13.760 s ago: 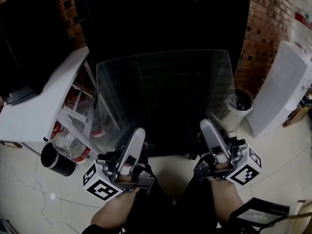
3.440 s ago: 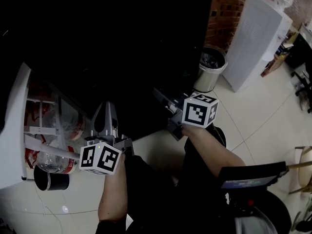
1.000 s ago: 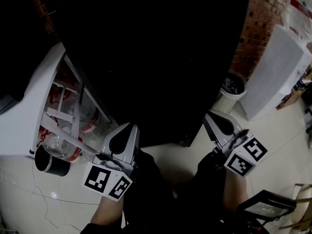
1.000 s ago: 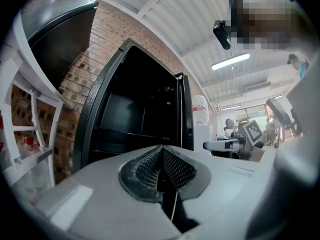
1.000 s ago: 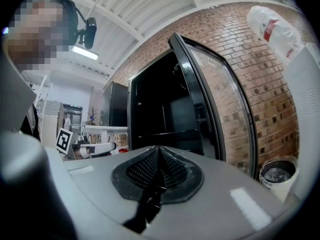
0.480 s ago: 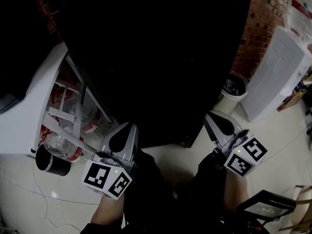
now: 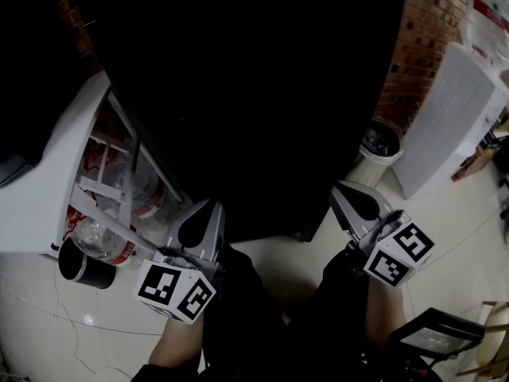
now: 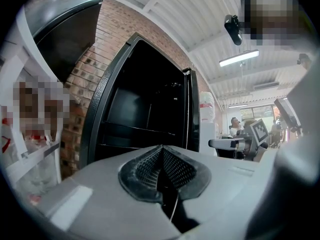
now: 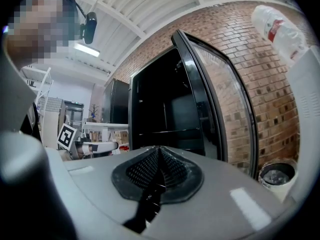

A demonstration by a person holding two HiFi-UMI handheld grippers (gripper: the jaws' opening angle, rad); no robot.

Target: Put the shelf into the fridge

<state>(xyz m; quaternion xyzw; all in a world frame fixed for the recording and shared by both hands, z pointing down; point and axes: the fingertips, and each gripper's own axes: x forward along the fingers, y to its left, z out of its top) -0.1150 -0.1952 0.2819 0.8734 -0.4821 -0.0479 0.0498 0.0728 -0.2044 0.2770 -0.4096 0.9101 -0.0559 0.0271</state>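
The black fridge stands open in front of me, its inside very dark in the head view. The left gripper view shows a level shelf across its inside, and the same shelf appears in the right gripper view. I cannot tell whether it is the glass one. My left gripper is shut and empty, pointing level at the fridge from low at its front. Level with it on the right, my right gripper is also shut with nothing between its pads.
A white door with racks of bottles hangs open at the left. A black cup and a plastic bottle sit below it. A bin and a white unit stand at the right by the brick wall.
The glass shelf that both grippers held in the earliest frame is no longer in them. Over the last second nothing has visibly moved.
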